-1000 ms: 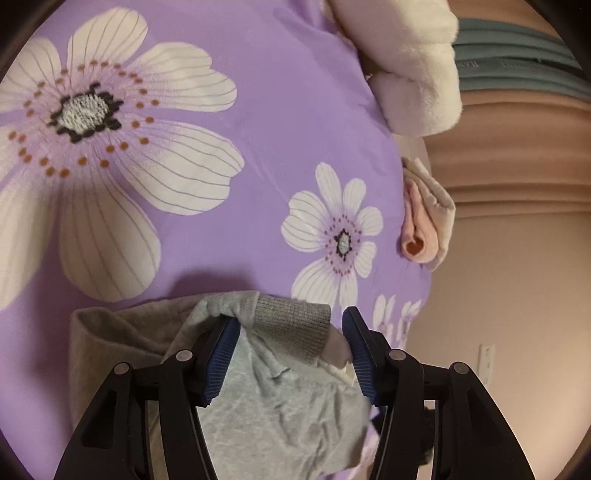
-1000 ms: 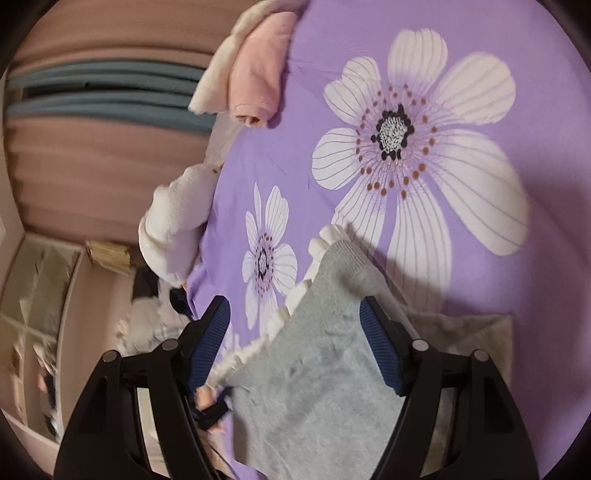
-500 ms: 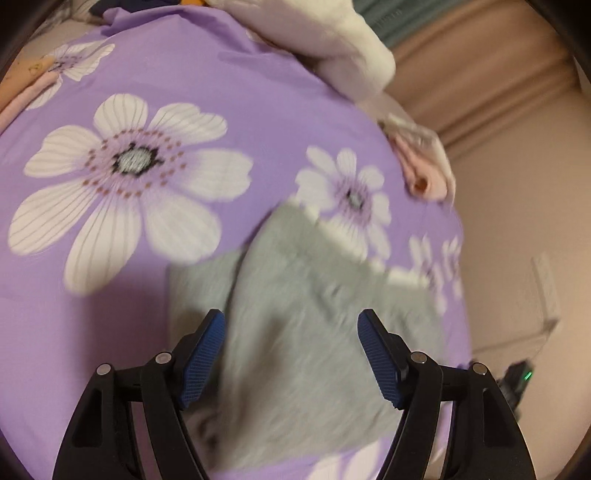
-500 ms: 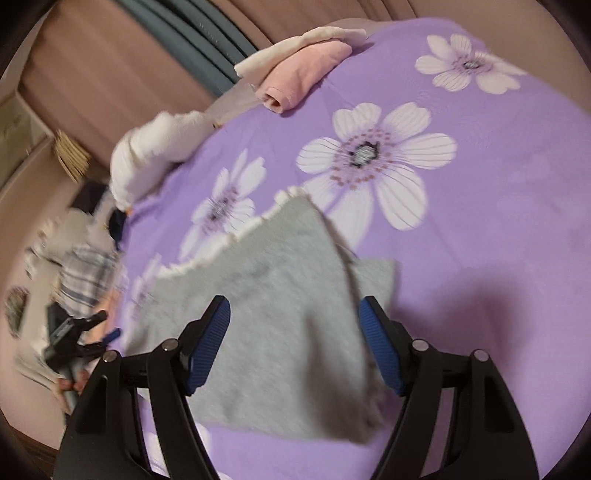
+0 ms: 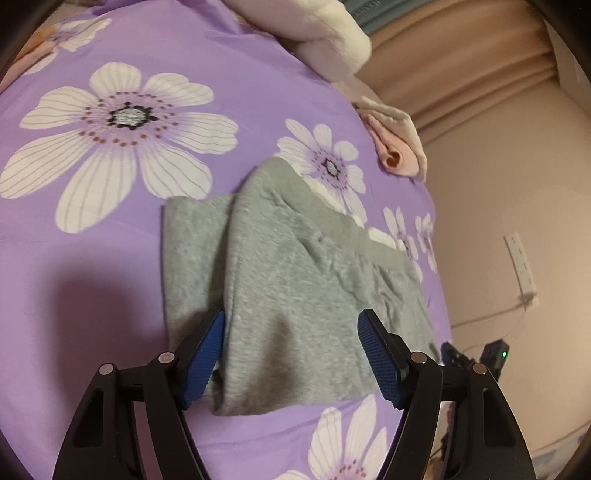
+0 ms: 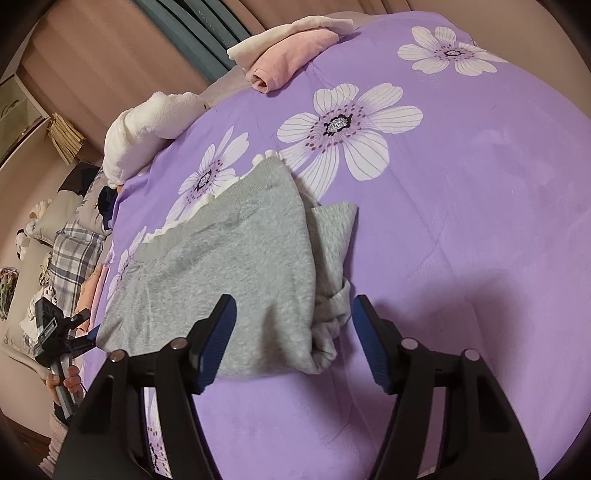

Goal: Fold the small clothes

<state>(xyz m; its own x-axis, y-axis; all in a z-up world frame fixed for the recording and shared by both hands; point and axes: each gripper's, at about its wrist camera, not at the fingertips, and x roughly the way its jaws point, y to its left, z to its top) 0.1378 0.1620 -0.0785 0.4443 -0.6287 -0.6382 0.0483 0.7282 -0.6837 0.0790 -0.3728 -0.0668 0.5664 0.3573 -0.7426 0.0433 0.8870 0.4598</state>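
No text can be read: faint marks on the teal curtain [image 6: 207, 22], far beyond the jaws, are too blurred.

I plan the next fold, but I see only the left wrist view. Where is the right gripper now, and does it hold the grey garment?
Observer: The right gripper hangs over the near corner of the grey garment; its jaws are closing, and the pads are not yet pressing the cloth.
Operator: Is a sleeve showing there?
Observer: Yes, a cuff curls out from under the folded edge at that corner.
Operator: Anything else that I miss?
Observer: A hand grips a handle, below a plaid cloth.
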